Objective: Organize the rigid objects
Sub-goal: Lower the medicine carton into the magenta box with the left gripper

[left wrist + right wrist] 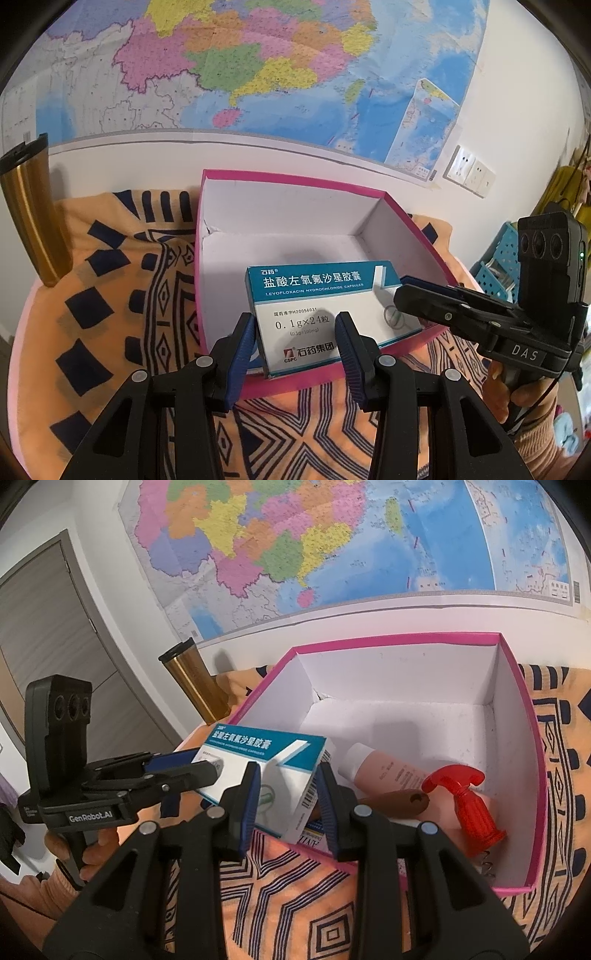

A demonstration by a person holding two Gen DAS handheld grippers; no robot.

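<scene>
A blue and white medicine box is held over the near part of an open pink box with a white inside. My left gripper is shut on its near end. My right gripper is shut on its other end; this gripper also shows in the left wrist view. Inside the pink box lie a pink tube, a red corkscrew and a brown wooden piece. Another printed packet under the medicine box is mostly hidden.
A gold tumbler stands at the left by the wall, also in the right wrist view. An orange patterned cloth covers the table. A blue basket sits at the right. A map hangs on the wall.
</scene>
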